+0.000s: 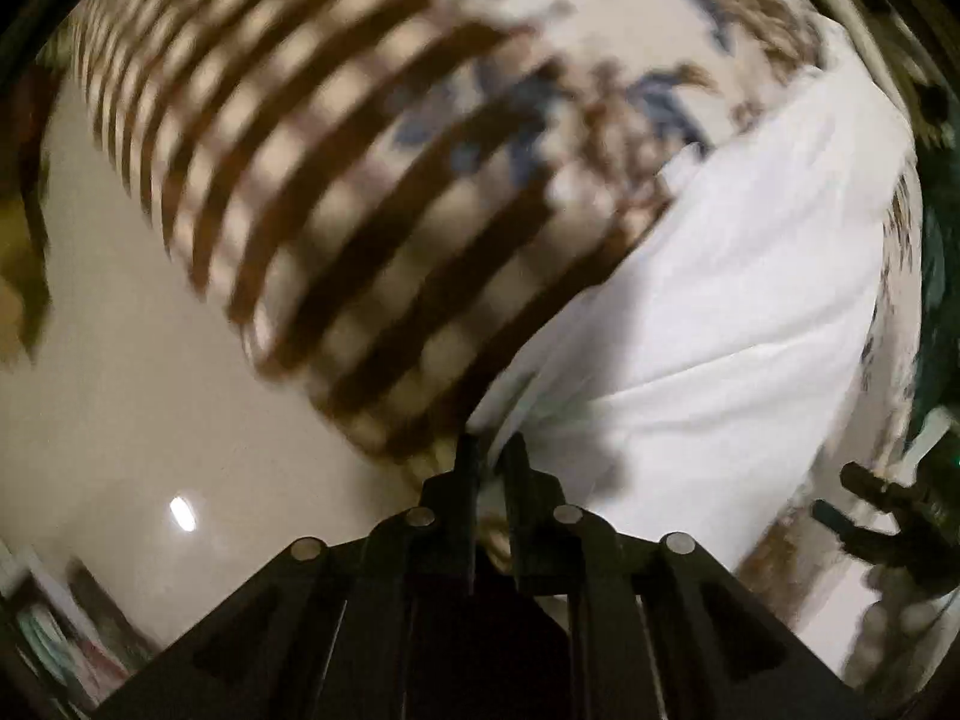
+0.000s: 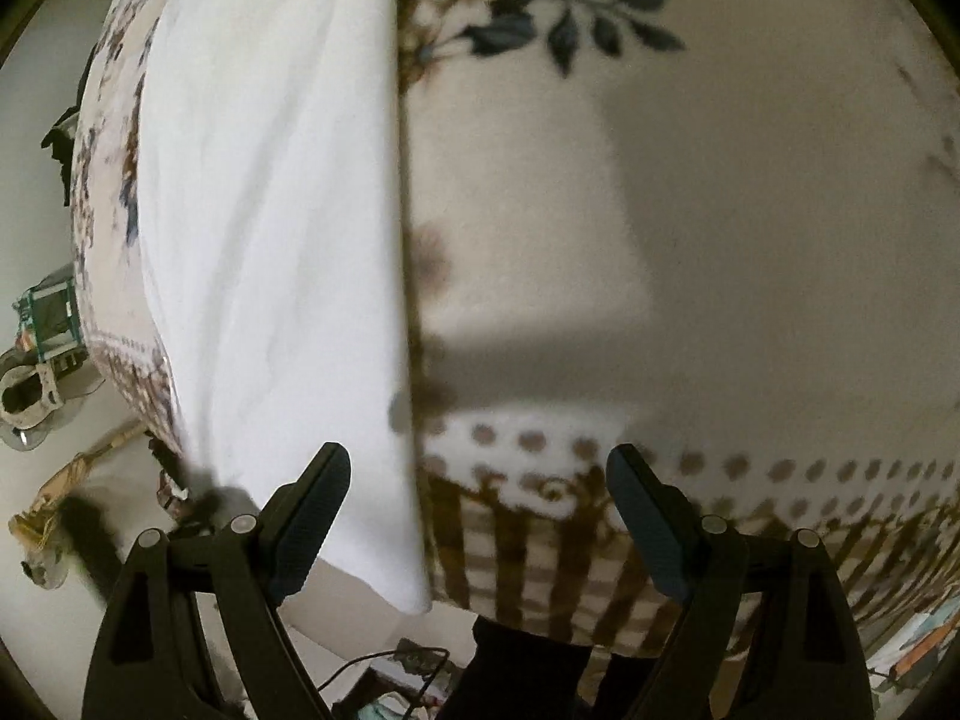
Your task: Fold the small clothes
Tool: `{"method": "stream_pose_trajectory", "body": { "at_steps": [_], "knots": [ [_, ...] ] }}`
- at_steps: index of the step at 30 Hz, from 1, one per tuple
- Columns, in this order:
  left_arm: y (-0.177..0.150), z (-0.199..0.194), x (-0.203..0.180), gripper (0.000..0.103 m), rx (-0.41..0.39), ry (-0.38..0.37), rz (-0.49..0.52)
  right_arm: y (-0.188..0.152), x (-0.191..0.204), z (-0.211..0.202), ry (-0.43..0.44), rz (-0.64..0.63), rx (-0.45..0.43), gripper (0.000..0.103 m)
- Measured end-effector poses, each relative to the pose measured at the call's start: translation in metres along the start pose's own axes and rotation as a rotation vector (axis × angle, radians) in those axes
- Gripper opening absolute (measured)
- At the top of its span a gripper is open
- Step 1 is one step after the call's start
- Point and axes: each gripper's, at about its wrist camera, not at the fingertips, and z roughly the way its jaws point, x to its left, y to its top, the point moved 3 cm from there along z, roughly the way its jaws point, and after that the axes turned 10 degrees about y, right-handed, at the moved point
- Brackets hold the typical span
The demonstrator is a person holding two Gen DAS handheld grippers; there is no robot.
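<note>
The left gripper (image 1: 489, 450) is pinched tight on a corner of the white garment (image 1: 720, 312), likely lifting that edge to fold it over. The cloth drapes across the patterned tabletop (image 2: 750, 240). The right gripper (image 2: 480, 516) hangs nearby, its 2 fingers spread, holding nothing.

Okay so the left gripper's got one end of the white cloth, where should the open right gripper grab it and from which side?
Take the white cloth at its near lower corner, by the straight edge facing the right gripper. Come in from the right, across the patterned tablecloth, sliding one finger under that edge. That corner overhangs the table edge, so it looks free to pinch. The left gripper is closed on the other end.
</note>
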Motion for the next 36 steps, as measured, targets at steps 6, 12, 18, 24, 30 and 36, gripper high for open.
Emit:
{"method": "stream_pose_trajectory", "body": {
  "at_steps": [6,12,18,24,30,36],
  "knots": [
    [0.05,-0.089,-0.03,0.068,-0.203,-0.127,0.011,0.01,0.024,-0.041,0.065,-0.034,-0.073,0.089],
    [0.175,-0.128,-0.164,0.068,-0.321,-0.249,0.197,0.079,0.05,-0.111,0.099,-0.035,-0.218,0.089],
    [0.286,-0.089,-0.306,0.068,-0.294,-0.213,0.442,0.211,0.059,-0.165,0.098,0.01,-0.37,0.089],
    [0.332,-0.056,-0.361,0.002,-0.303,-0.206,0.564,0.312,0.071,-0.146,0.178,0.066,-0.413,0.089],
    [0.335,-0.069,-0.387,0.002,-0.356,-0.243,0.658,0.372,0.093,-0.122,0.208,0.048,-0.437,0.012],
    [0.356,-0.036,-0.394,0.005,-0.247,-0.238,0.649,0.393,0.091,-0.121,0.143,0.073,-0.459,0.006]
  ]
}}
